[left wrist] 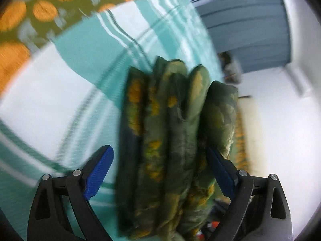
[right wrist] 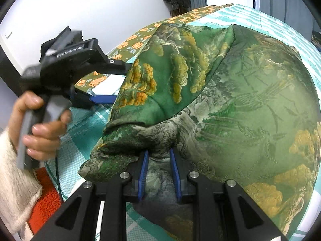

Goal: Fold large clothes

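A large green silk garment [right wrist: 230, 100] with yellow-orange and grey printed scenery lies folded in thick layers on the bed. My right gripper [right wrist: 159, 156] is shut on a bunched edge of the garment at its near side. In the left wrist view the stacked folds [left wrist: 170, 130] stand between the blue pads of my left gripper [left wrist: 158, 156], whose jaws are wide apart; the right pad touches the cloth, the left pad is clear of it. The left gripper also shows in the right wrist view [right wrist: 112, 84], at the garment's left edge, held by a hand [right wrist: 38, 124].
The bed carries a teal and white checked sheet [left wrist: 50, 100] and an olive cloth with orange flowers [left wrist: 40, 10] at the far side. An orange-red mat [right wrist: 46, 196] lies on the floor beside the bed. White walls and grey-blue curtains [left wrist: 250, 24] stand behind.
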Demonstrator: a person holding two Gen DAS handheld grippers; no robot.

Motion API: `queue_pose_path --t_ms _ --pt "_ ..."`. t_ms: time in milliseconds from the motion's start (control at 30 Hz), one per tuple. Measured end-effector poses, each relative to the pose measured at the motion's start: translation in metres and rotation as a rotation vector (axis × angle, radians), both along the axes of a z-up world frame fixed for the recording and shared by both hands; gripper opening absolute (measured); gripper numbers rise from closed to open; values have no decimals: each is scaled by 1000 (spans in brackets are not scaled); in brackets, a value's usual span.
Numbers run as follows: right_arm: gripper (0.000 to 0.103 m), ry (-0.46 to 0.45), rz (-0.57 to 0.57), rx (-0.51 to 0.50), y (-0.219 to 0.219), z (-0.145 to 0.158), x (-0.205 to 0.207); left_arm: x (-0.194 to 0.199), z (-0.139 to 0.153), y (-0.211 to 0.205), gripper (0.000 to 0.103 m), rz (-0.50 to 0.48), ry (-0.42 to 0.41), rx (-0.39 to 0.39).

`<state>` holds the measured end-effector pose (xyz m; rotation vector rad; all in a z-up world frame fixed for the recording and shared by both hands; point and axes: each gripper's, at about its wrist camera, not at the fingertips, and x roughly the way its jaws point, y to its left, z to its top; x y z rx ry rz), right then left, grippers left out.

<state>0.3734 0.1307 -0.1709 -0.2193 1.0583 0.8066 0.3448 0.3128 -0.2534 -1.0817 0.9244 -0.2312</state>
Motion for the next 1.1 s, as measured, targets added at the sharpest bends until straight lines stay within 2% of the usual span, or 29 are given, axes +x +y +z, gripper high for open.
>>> queue_pose_path --t_ms 67,233,367,400,467,567,633,667,733,833,933,1000,1067,1100 --pt "23 1 -1 1 -1 1 0 3 -5 -4 95 -11 -32 -62" --pt "23 2 -4 3 -1 1 0 3 -1 -10 99 -42 -121 -144" --pt "23 1 -5 4 -2 2 -1 1 3 -18 99 -71 -153 -117" --pt "23 1 -5 4 -2 2 -1 1 5 -20 99 -75 -154 -97" --pt "23 0 -5 4 -2 2 -1 4 15 -34 100 -108 -146 4" --pt "23 -6 -8 0 -1 1 -1 19 29 -72 100 -198 -83 283" --pt "23 -10 -8 -1 0 2 -2 29 27 -87 96 -225 -7 404" --pt "23 -11 -8 -1 1 1 -3 33 25 -89 95 -229 24 430" --pt "23 -11 -11 5 -2 8 -5 36 26 -92 93 -231 36 423" --pt "25 31 -43 84 -26 31 -5 38 32 -97 82 -263 57 467" --pt "49 37 -163 230 -85 57 6 46 32 -103 75 -285 72 506" --pt "76 -8 -304 244 -136 63 20 49 32 -106 74 -290 77 509" --pt "80 29 -378 231 -172 51 37 53 31 -105 74 -292 76 502" --pt "80 105 -412 223 -192 35 50 53 31 -104 74 -291 75 497"
